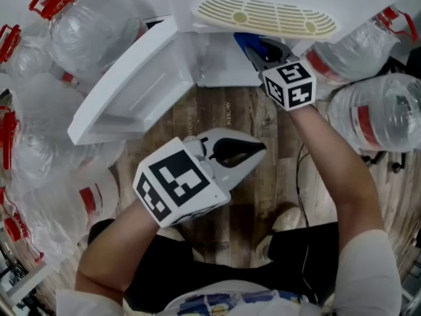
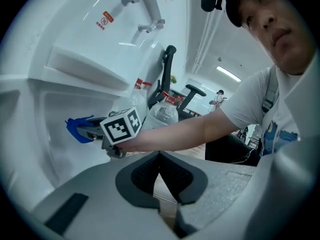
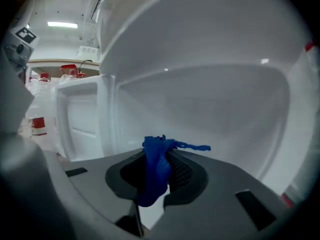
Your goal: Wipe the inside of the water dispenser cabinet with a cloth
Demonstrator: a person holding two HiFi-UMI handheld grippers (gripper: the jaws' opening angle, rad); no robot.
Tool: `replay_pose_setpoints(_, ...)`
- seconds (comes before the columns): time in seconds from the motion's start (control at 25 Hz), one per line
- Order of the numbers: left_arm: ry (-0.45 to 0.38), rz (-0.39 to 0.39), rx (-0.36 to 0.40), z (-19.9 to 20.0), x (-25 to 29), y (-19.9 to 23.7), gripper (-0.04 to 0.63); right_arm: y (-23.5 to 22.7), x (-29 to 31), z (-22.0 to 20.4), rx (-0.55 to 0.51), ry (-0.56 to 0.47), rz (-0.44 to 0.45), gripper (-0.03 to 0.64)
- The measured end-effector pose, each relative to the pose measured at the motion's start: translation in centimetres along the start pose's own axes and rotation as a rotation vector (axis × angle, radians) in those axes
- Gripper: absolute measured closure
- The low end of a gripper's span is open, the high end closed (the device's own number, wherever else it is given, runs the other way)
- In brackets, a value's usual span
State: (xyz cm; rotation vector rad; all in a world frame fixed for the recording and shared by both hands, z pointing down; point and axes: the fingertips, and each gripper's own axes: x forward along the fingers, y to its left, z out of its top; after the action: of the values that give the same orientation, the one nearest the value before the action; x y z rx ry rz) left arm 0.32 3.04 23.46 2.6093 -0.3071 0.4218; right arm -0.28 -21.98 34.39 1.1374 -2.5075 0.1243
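Note:
The white water dispenser cabinet (image 1: 223,68) stands at the top of the head view with its door (image 1: 131,84) swung open to the left. My right gripper (image 1: 255,50) reaches into the opening, shut on a blue cloth (image 1: 245,41). In the right gripper view the blue cloth (image 3: 156,168) is bunched between the jaws, close to the cabinet's white inner wall (image 3: 215,99). My left gripper (image 1: 258,151) hangs shut and empty over the wooden floor, short of the cabinet. The left gripper view shows its jaws closed together, with the right gripper and blue cloth (image 2: 77,130) at the cabinet's left wall.
Large clear water bottles with red caps crowd the left (image 1: 85,25) and right (image 1: 385,114) sides. A beige slotted drip tray (image 1: 270,17) sits above the cabinet opening. A black cable (image 1: 304,176) lies on the wooden floor (image 1: 230,114). The person's knees are at the bottom.

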Motion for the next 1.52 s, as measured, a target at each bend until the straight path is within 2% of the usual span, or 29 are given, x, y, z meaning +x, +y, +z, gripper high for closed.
replay_pose_setpoints(0.24,-0.013,0.011,0.001,0.2,0.3,0.0,0.598,-1.5,6.5,-1.4,0.049,-0.068,-0.03,0.545)
replay_pose_setpoints(0.48,-0.033,0.033,-0.038,0.2,0.6,0.3,0.598,-3.4,11.3,-3.9,0.118,-0.085,-0.056,0.546)
replay_pose_setpoints(0.64,-0.031,0.036,-0.048,0.5,0.7,0.4,0.599,-2.5,14.0,-5.3,0.166,-0.094,-0.058,0.548)
replay_pose_setpoints(1.04,-0.019,0.028,-0.064,0.3,2.0,1.0,0.6,0.6,16.3,-6.1,0.185,-0.089,0.049,0.546)
replay_pose_setpoints(1.2,-0.012,0.021,-0.065,0.2,2.3,1.0,0.599,1.7,15.4,-6.4,0.187,-0.097,0.089,0.546)
replay_pose_setpoints(1.52,0.005,0.012,-0.053,-0.1,2.5,1.0,0.598,5.5,12.3,-6.9,0.167,-0.097,0.223,0.545)
